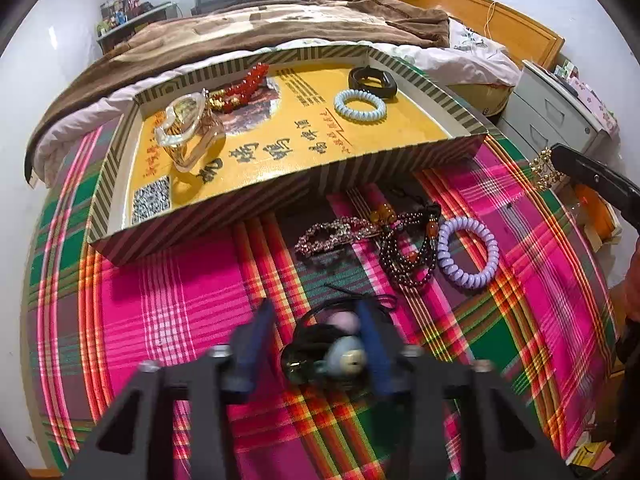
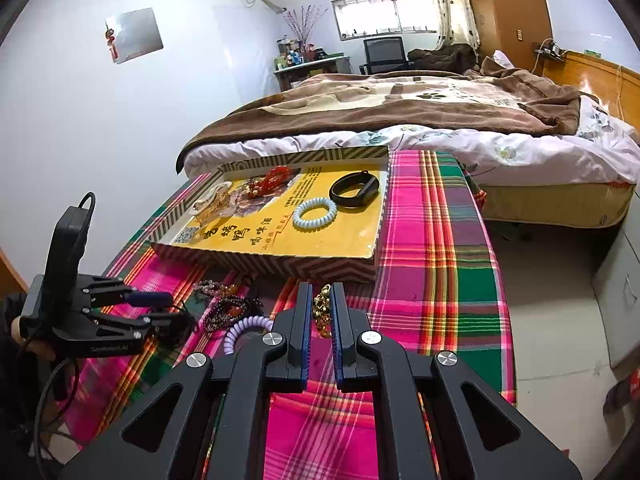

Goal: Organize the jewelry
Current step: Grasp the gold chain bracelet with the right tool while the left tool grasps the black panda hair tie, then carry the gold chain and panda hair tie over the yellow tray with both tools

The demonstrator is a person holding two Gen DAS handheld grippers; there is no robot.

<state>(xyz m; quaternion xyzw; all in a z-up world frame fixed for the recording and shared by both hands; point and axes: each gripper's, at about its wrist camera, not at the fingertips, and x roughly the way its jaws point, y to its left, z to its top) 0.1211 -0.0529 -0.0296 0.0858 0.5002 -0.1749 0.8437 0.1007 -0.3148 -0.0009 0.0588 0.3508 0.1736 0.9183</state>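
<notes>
A gold chain point(image 2: 322, 311) hangs clamped in the right gripper point(image 2: 322, 312) above the plaid cloth point(image 2: 432, 264), just short of the striped tray point(image 2: 264, 261). The left gripper point(image 1: 316, 320) spreads around a corded bead pendant point(image 1: 340, 354); beside it lie a purple coil band point(image 1: 468, 254) and dark bead strands point(image 1: 404, 256).

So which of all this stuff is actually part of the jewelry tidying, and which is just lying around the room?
Part of the job:
- box tray
- gold chain in the right gripper
- pendant cord between the left gripper's fingers
- purple coil bracelet
- dark bead strand
- blue coil bracelet

Just lying about:
- brown blanket
- office chair
</notes>
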